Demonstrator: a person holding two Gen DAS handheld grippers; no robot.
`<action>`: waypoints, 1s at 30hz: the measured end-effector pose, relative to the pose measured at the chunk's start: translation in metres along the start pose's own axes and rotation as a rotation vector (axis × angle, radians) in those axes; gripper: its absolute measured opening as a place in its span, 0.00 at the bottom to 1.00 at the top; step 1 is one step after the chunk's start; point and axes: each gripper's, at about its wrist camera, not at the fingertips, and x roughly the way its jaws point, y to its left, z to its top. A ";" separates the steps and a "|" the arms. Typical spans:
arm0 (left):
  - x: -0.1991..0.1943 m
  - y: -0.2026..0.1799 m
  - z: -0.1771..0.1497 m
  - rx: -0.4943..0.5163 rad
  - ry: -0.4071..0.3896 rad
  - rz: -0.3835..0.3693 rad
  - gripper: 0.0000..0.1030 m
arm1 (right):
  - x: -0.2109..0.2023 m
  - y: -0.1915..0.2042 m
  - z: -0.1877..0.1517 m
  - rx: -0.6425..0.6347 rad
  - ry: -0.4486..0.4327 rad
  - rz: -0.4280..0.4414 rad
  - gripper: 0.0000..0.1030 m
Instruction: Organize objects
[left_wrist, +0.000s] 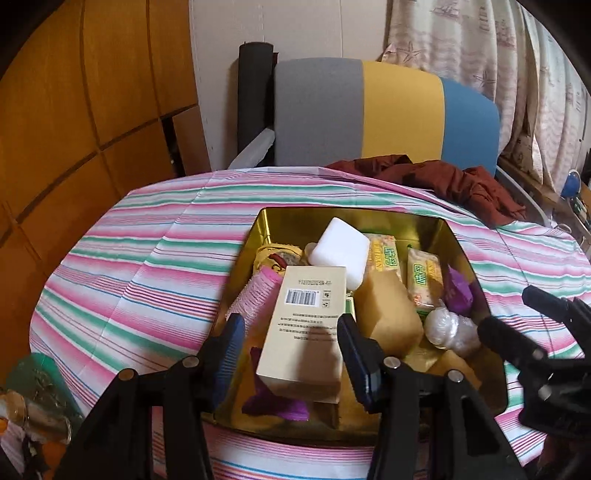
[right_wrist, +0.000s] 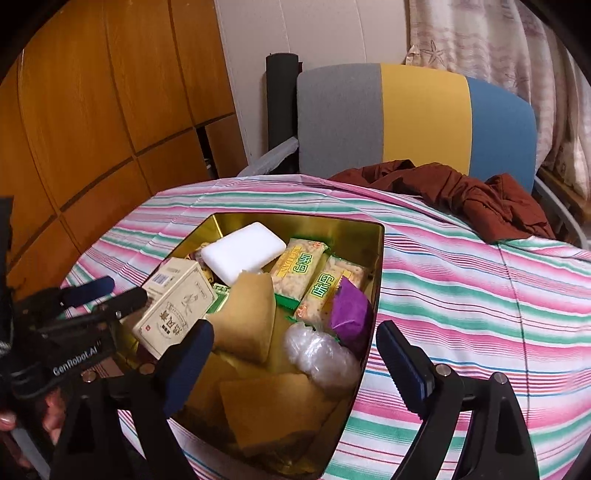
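An open gold tin (left_wrist: 264, 223) (right_wrist: 376, 280) on the striped tablecloth holds a cream barcoded box (left_wrist: 306, 325) (right_wrist: 173, 302), a white block (left_wrist: 340, 247), snack packets (left_wrist: 424, 280), a purple wrap (right_wrist: 349, 310), tan bundles (right_wrist: 247, 317) and a clear-wrapped ball (right_wrist: 321, 354). My left gripper (left_wrist: 293, 356) (right_wrist: 129, 288) hovers over the near end of the cream box. Its left pad stands clear of the box, and the jaws look open. My right gripper (right_wrist: 295, 365) (left_wrist: 504, 310) is wide open above the tin's near right corner, around the ball without touching it.
A chair with a grey, yellow and blue back (left_wrist: 369, 110) stands behind the table, and a maroon cloth (left_wrist: 461, 181) lies at the far edge. Wooden cabinets (left_wrist: 92, 110) fill the left. A jar and clutter (left_wrist: 33, 410) sit at the near left. Tablecloth (right_wrist: 480, 295) lies right of the tin.
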 end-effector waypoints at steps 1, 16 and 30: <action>-0.002 0.000 0.001 -0.009 0.008 -0.013 0.51 | -0.002 0.001 0.000 -0.006 -0.002 -0.012 0.91; -0.013 -0.016 0.008 0.000 0.111 0.063 0.51 | -0.008 0.000 0.004 0.004 0.029 -0.121 1.00; -0.019 -0.020 0.010 0.016 0.106 0.097 0.51 | -0.008 0.005 0.008 0.042 0.080 -0.147 1.00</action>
